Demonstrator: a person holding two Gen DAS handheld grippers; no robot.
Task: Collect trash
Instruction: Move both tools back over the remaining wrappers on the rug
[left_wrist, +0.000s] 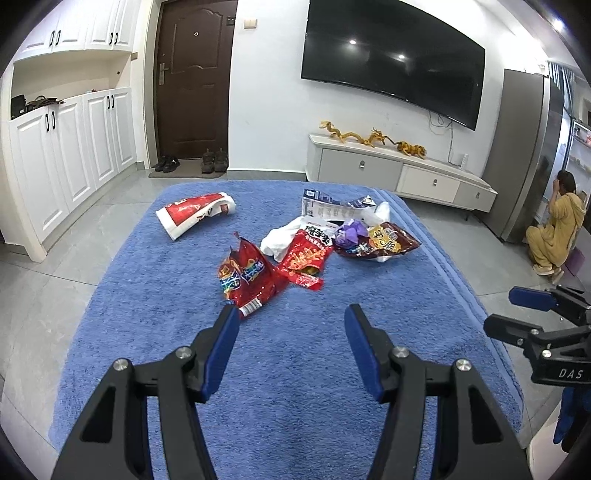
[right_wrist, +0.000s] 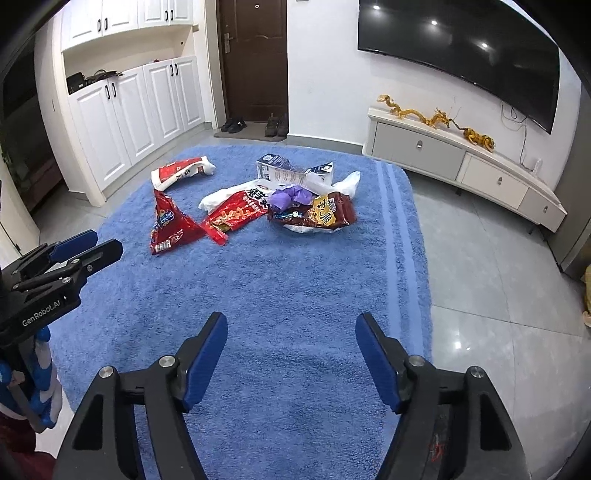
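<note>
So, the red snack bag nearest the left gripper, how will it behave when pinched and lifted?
The red snack bag looks crumpled and torn open, so probably floppy and light. Its glossy film may slip between the pads. It lies flat on the blue rug, so rolling seems unlikely.

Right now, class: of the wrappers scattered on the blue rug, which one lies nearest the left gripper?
The crumpled red wrapper with blue lettering: its barcode end almost meets the left gripper, while the others lie farther back.
</note>
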